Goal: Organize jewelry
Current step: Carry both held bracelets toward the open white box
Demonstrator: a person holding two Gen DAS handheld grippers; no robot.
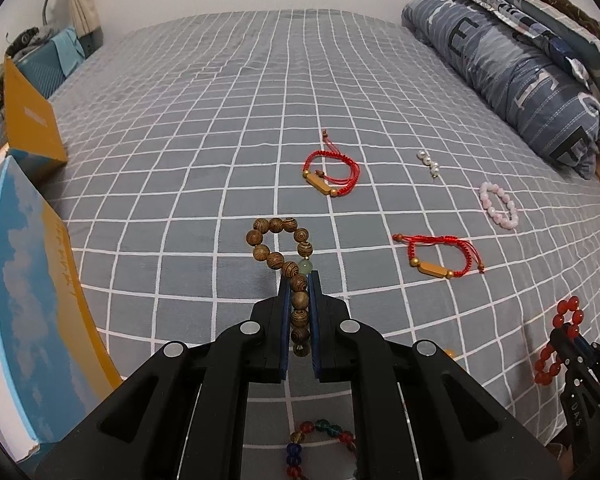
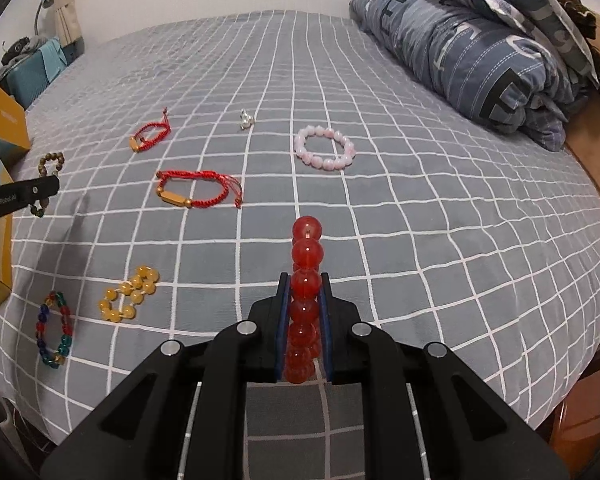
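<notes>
The wooden bead bracelet (image 1: 288, 268) is pinched between the pads of the left gripper (image 1: 299, 280), which is closed tight on a run of beads. The free loop curls up and out past the fingertips toward eleven o'clock, above the checked bedspread (image 1: 220, 120). It looks light. The beads are hard and round, so they may roll in the pads, and the cord between them is limp, so the loop will swing. A grip across two or three beads, as here, seems safest.

The red glass bead bracelet (image 2: 306, 292) sits the same way in the right gripper (image 2: 305, 280), whose jaws are shut on a stacked column of beads, with two more poking out at twelve o'clock. These beads look smoother and heavier, so they are likelier to slip and could chip if dropped.

On the bed lie two red cord bracelets (image 2: 198, 192) at ten o'clock of the right claw. A pink bead bracelet (image 2: 325, 148) lies near twelve, and a small pearl piece (image 2: 245, 119) is beyond it. A yellow bead bracelet (image 2: 128, 294) and a multicoloured bead bracelet (image 2: 55, 330) lie at nine. An open box (image 1: 28, 280) stands at the bed's left edge, probably where the jewelry is to go.
</notes>
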